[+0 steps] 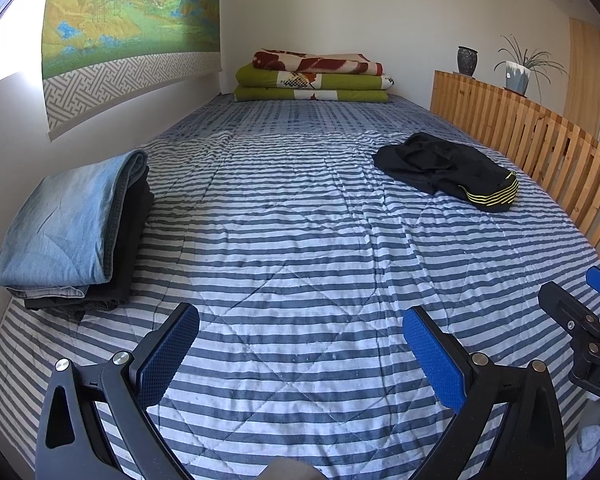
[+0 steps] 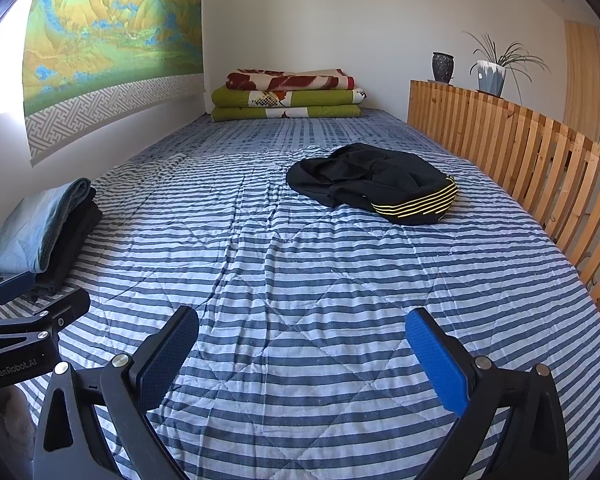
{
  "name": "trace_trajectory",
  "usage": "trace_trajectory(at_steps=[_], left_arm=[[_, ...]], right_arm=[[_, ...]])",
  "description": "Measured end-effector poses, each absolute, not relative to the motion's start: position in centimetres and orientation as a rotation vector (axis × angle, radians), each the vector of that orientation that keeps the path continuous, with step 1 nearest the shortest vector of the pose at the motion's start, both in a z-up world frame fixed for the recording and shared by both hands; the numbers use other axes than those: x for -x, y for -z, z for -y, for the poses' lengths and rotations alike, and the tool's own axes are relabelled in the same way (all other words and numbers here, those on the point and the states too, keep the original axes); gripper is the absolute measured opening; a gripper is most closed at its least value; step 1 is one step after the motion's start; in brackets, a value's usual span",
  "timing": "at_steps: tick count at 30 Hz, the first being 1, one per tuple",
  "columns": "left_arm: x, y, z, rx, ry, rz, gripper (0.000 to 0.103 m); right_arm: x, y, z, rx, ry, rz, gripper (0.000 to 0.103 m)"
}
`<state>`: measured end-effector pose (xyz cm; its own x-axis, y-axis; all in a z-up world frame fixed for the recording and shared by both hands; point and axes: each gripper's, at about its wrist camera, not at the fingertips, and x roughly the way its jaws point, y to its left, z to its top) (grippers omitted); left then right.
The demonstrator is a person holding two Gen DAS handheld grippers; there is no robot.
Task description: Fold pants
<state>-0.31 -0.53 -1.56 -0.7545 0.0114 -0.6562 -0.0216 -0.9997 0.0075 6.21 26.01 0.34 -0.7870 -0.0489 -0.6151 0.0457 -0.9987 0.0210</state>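
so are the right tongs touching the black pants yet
Apart. The right wrist view shows the open right tongs over bare striped bedspread, the crumpled black pants lying well beyond them.

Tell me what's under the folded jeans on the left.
The jeans top a stack: folded black clothes lie directly beneath them, edges showing on the right side and front. How many pieces there are, and what kind, is covered. The stack rests on the striped quilt.

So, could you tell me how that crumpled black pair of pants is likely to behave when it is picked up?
The black pants lie in a rumpled heap on the striped quilt, so they will probably be floppy and drape. The striped waistband looks thicker and may give a firmer hold. Pushed, the pants would likely bunch rather than slide.
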Motion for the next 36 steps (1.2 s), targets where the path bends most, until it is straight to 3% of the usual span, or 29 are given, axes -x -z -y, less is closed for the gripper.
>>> trace_trajectory(at_steps=[36], left_arm=[[2.3, 2.7, 0.7, 1.147, -2.918, 0.001, 0.103]], right_arm=[[-3.3, 1.2, -26.7, -1.126, 2.916, 0.013, 0.102]])
